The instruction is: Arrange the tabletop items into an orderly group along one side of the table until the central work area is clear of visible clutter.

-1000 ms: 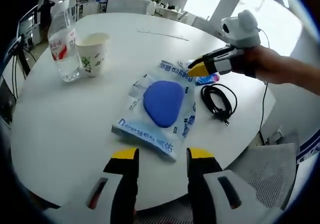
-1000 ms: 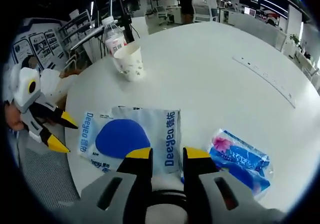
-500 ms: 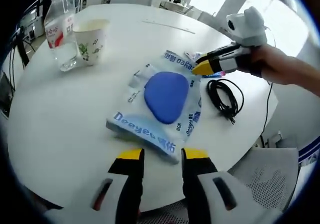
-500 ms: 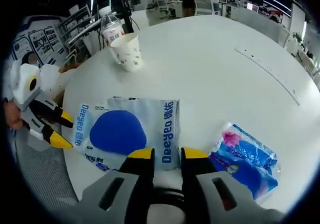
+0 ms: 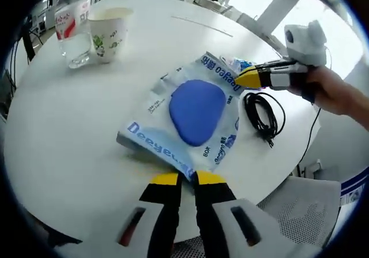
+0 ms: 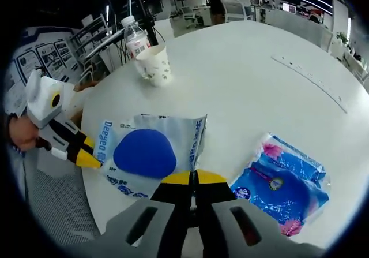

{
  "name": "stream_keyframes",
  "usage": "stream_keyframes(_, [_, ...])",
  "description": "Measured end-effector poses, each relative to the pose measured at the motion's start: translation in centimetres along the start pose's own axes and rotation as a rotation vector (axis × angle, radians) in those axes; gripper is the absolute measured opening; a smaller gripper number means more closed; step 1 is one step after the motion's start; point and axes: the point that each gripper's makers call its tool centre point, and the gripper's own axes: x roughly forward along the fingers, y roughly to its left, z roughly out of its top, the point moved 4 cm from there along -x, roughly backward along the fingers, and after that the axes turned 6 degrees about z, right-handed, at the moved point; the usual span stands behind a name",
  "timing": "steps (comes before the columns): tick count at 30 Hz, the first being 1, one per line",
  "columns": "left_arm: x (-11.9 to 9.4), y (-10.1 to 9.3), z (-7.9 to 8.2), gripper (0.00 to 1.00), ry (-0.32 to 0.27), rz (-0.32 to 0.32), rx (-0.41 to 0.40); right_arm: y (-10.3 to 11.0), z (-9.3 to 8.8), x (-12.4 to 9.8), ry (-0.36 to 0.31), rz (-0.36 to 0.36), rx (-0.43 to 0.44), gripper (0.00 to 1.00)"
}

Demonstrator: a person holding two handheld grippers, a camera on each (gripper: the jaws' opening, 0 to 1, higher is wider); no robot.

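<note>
A pale blue "Deeyeo" bag (image 5: 196, 116) with a dark blue pad inside lies near the table's edge. My left gripper (image 5: 188, 179) is shut on its near edge. My right gripper (image 5: 242, 79), held by a hand, comes in from the right and pinches the bag's far corner. In the right gripper view the right gripper (image 6: 193, 179) is shut on the bag (image 6: 144, 151), whose edge curls up. There the left gripper (image 6: 91, 159) grips the opposite edge. A blue tissue pack (image 6: 282, 183) lies to the right.
A paper cup (image 5: 109, 30) and a water bottle (image 5: 72, 30) stand together at the far left of the round white table (image 5: 69, 125). A coiled black cable (image 5: 262, 111) lies right of the bag. A mesh chair (image 5: 305, 212) stands beyond the table's edge.
Both grippers have closed from open onto opposite edges of the bag. The bag's edge by the right gripper now curls up off the table.
</note>
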Motion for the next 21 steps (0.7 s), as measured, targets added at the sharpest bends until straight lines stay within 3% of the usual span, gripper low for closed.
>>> stream_keyframes(7, [-0.3,0.0,0.6,0.02,-0.015,-0.007,0.010,0.1,0.1,-0.9,-0.025,-0.014,0.026,0.00])
stream_keyframes(21, [-1.1,1.7,3.5,0.00,-0.058,0.005,0.063,1.4,-0.5,-2.9,-0.093,-0.053,0.045,0.00])
